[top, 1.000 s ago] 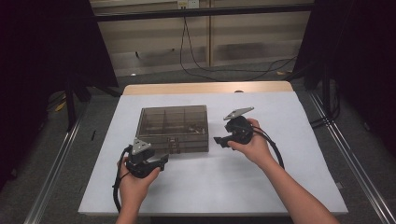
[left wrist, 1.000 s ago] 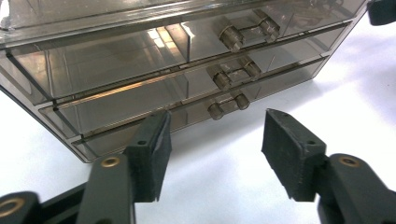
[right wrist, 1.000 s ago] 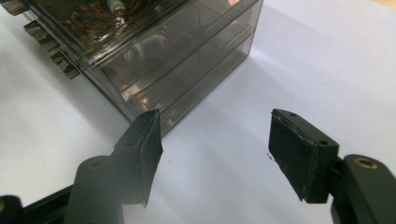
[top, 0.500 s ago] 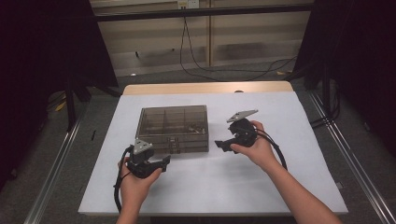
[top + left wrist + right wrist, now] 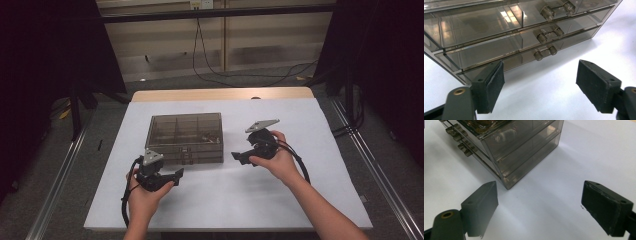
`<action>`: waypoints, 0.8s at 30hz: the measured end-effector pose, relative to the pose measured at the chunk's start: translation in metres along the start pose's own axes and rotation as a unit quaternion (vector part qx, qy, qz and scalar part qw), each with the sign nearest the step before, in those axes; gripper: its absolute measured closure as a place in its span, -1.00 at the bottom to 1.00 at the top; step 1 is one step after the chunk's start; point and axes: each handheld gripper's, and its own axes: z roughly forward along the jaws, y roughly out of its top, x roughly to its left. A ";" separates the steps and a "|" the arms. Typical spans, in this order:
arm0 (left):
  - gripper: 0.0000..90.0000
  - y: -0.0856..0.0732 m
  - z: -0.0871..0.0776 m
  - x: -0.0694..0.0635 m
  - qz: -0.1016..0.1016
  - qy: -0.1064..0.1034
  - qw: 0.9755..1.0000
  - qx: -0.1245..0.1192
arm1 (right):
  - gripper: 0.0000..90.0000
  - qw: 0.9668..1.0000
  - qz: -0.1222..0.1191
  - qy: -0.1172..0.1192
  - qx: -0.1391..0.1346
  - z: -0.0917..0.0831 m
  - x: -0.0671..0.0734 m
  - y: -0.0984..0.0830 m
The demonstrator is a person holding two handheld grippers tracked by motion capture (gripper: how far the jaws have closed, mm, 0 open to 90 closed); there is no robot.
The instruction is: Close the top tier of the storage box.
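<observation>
In the high view, a smoky transparent plastic drawer box (image 5: 186,137) with three flat drawers stands on the white desk (image 5: 300,200), a little left of the middle and nearer the far side. The left gripper (image 5: 176,174) is held low just before the near left corner of the box, and the right gripper (image 5: 237,156) is held just beside its near right corner; neither one touches it. All drawers look pushed in, so I judge that the work on the box has not begun, or that one step is finished and the hands are preparing the next one. In the left gripper view, the black padded fingers (image 5: 494,87) stand wide apart and have just been opening, with nothing between them, only the bare desk. Ahead of them is the front of the box with three small clear handles (image 5: 545,52) one above the other, all flush and closed. In the right gripper view, the fingers (image 5: 482,206) are also spread wide and have just been opening, and they hold nothing. The corner of the box (image 5: 507,183) lies a little beyond them, its side wall turned to the camera, and some small things show dimly inside the top drawer, too unclear to name. What is left, as I judge, is to reach a handle and to steady the box.
</observation>
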 end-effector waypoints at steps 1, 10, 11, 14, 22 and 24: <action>-0.53 0.000 0.000 0.000 -0.004 0.001 1.000 -0.003 | -0.71 1.000 0.001 0.000 0.000 0.000 0.000 -0.001; -0.65 0.000 0.004 -0.001 0.004 -0.020 1.000 -0.001 | -0.74 1.000 -0.004 -0.004 0.003 -0.003 0.000 -0.008; -0.66 0.000 0.004 -0.001 0.006 -0.022 1.000 0.000 | -0.75 1.000 -0.003 -0.002 0.003 -0.003 -0.001 -0.010; -0.69 0.000 0.006 -0.003 0.005 -0.026 1.000 0.000 | -0.76 1.000 0.000 -0.004 0.002 -0.005 -0.003 -0.014; -0.72 0.000 0.006 -0.003 0.003 -0.024 1.000 0.001 | -0.76 1.000 0.005 -0.004 -0.001 -0.013 -0.008 -0.021; -0.72 0.000 0.006 -0.002 0.003 -0.025 1.000 0.004 | -0.76 1.000 0.003 -0.005 -0.002 -0.014 -0.009 -0.023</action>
